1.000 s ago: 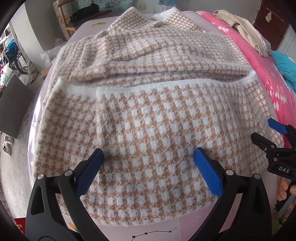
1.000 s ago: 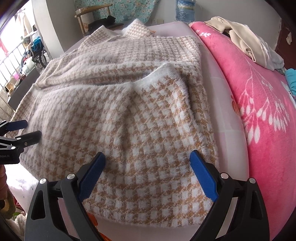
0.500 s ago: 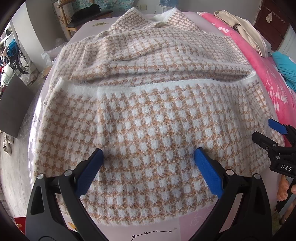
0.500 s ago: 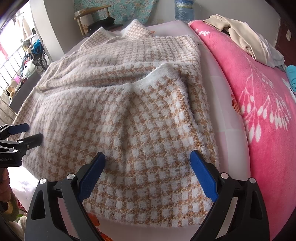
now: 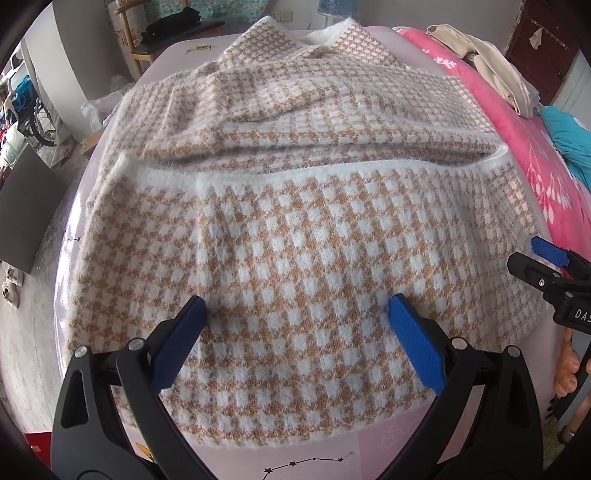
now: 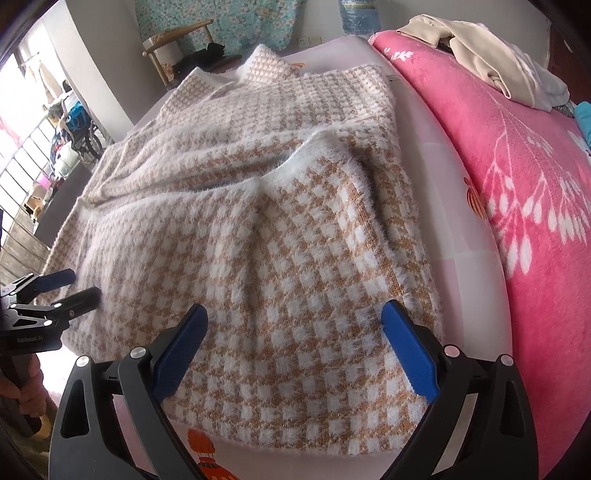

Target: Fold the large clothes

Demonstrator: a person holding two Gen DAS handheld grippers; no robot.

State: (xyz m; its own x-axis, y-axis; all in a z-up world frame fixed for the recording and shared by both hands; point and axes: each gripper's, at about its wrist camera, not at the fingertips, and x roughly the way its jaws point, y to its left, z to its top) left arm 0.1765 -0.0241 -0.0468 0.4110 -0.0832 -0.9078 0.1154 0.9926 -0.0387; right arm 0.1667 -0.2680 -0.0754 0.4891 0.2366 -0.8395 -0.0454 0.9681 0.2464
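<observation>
- Bedroom clutter rings the scene: a wooden chair (image 5: 173, 35) at the far end, a pink blanket (image 6: 517, 184) along the right, and a beige garment (image 6: 480, 55) heaped on top of it.
- On the pale pink bed (image 5: 369, 443) lies the sweater (image 5: 295, 240), a fuzzy tan-and-white check knit, spread wide with its lower part folded up so the white hem (image 5: 280, 175) runs across the middle.
- The left gripper (image 5: 297, 317) hovers over the near folded edge with its jaws spread wide, pinching nothing.
- The right gripper (image 6: 293, 321) sits just beside the sweater's right edge, jaws likewise spread and empty.
- Handling, as a judgement: the knit looks soft, thick and limp, light enough to lift but likely to sag and stretch between two holds. The fuzzy pile should give the blue pads good grip.
- Sensible places to take hold are the two near corners of the folded edge, pinching both layers together so they do not slide apart.
- Hard to make out: the sleeves are not clearly seen, perhaps tucked under the far rumpled layers, and whether the pads touch the fabric cannot be told.
- The collar (image 5: 317, 40) end is small and distorted at the far edge of the bed.
</observation>
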